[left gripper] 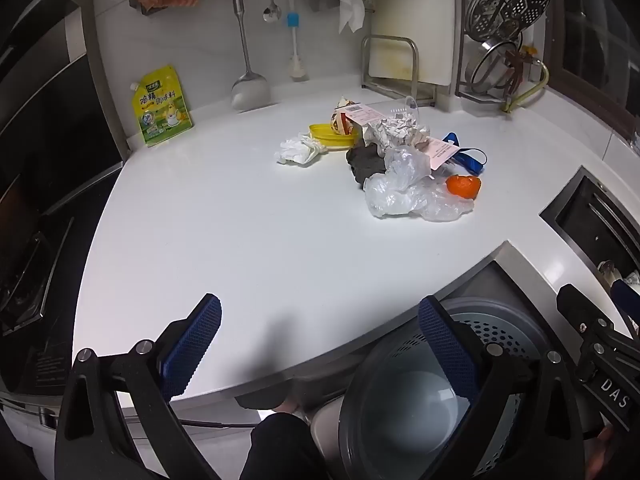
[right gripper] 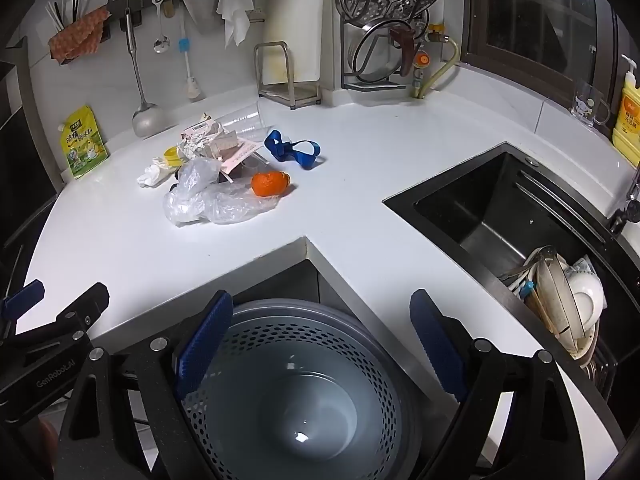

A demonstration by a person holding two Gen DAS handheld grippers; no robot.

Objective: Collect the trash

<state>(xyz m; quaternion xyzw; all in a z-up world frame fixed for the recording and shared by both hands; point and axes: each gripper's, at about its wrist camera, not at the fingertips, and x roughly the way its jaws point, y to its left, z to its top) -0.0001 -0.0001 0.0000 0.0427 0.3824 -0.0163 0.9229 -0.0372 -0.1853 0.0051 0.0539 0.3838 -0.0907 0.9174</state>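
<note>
Both tools stand wide apart at the fingers with nothing between them: the left tool [left gripper: 320,348] hangs over the near edge of the white worktop [left gripper: 240,240], and the right tool [right gripper: 322,344] hangs over the grey perforated bin [right gripper: 304,392], which stands on the floor in the notch where the worktop turns a corner and looks empty inside. The trash lies in one loose heap toward the back of the worktop, well apart from both tools. At its near side a crumpled clear plastic bag [right gripper: 208,200] touches an orange peel [right gripper: 269,183]; behind these sit a dark grey lump [left gripper: 365,162], a pink label with a barcode [right gripper: 200,128] over crumpled printed paper [left gripper: 396,128], and a clear plastic cup [right gripper: 246,120] on its side. A blue strap [right gripper: 296,150] lies at the right of the heap, a yellow lid [left gripper: 330,136] and a wadded white tissue [left gripper: 298,151] at its left. A yellow-green seasoning pouch [left gripper: 164,106] leans against the back wall, well left of the heap. To the right, a dark sink [right gripper: 500,216] holds stacked dishes [right gripper: 568,300] at its near end. A person's dark-clothed leg [left gripper: 280,444] shows below the worktop edge.
</note>
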